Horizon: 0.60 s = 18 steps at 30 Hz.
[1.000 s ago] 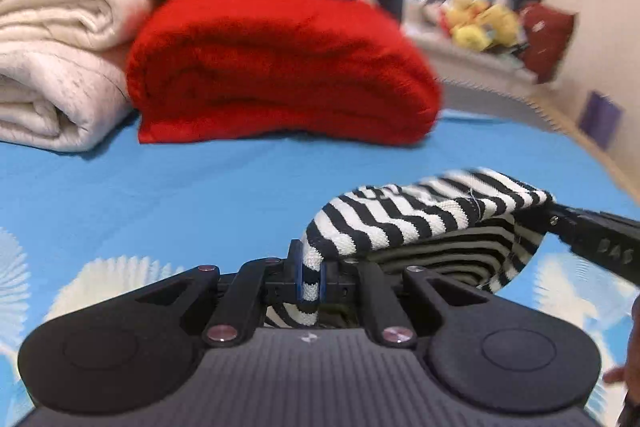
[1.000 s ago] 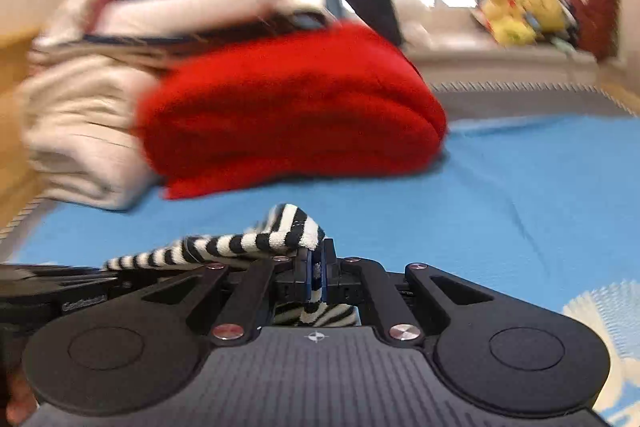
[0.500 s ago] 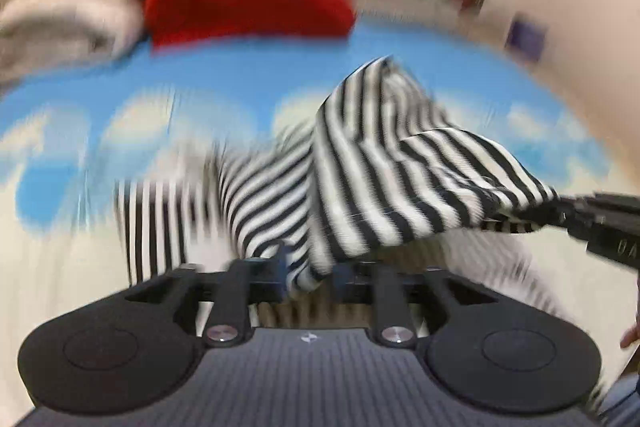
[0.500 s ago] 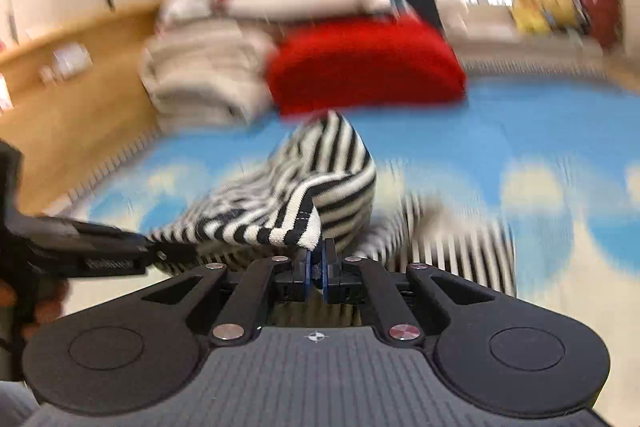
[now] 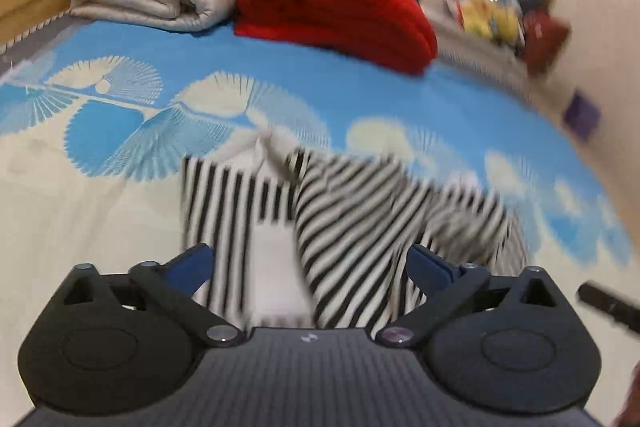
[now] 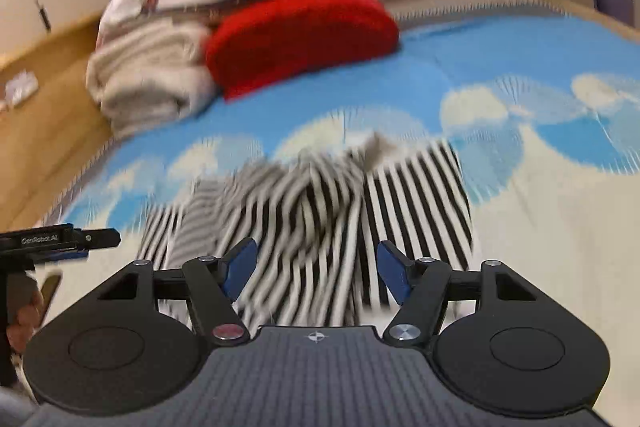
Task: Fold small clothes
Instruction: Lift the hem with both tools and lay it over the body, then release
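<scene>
One black-and-white striped knit garment (image 5: 352, 227) is lying rumpled on the blue-and-cream patterned bed cover (image 5: 360, 91), just ahead of both claws, its long axis running crosswise. Left claw (image 5: 310, 267) and right claw (image 6: 314, 267) are both spreading apart, gripping nothing.

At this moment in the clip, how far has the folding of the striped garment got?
One fold looks laid: part of the striped garment lies doubled over itself on the blue patterned bedspread. Nothing is in hand; the left gripper and right gripper are both open above it. The rumpled top layer needs smoothing and probably further folds.
</scene>
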Tool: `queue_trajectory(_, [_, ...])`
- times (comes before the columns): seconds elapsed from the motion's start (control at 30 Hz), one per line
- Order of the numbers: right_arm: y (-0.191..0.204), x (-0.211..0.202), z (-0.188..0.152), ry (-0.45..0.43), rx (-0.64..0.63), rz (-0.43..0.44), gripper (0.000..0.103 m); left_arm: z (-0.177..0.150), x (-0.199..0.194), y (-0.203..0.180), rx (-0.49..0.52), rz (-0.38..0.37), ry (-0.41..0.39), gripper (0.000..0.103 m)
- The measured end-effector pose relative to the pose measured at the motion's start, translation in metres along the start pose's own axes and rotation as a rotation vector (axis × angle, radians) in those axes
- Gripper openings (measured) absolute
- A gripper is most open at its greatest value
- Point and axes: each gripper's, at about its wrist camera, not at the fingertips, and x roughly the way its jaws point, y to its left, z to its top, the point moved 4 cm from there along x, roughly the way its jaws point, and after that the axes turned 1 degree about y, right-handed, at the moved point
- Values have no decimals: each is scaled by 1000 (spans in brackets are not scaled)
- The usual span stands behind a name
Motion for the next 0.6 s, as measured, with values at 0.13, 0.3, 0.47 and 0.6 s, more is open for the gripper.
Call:
queue_trajectory(0.13, [0, 47, 12, -61, 11, 9, 41, 22, 63, -7, -66, -15, 52, 102])
queue_trajectory(0.3, [-1, 96, 14, -16, 3, -4, 41, 32, 117, -20, -34, -31, 116, 102])
queue_trajectory(0.47, [-12, 101, 32, -57, -7, 4, 43, 48, 129, -50, 74, -166, 92, 102])
queue_trajectory(0.6, [-14, 112, 40, -117, 48, 103, 41, 37, 162, -69, 196, -156, 136, 102])
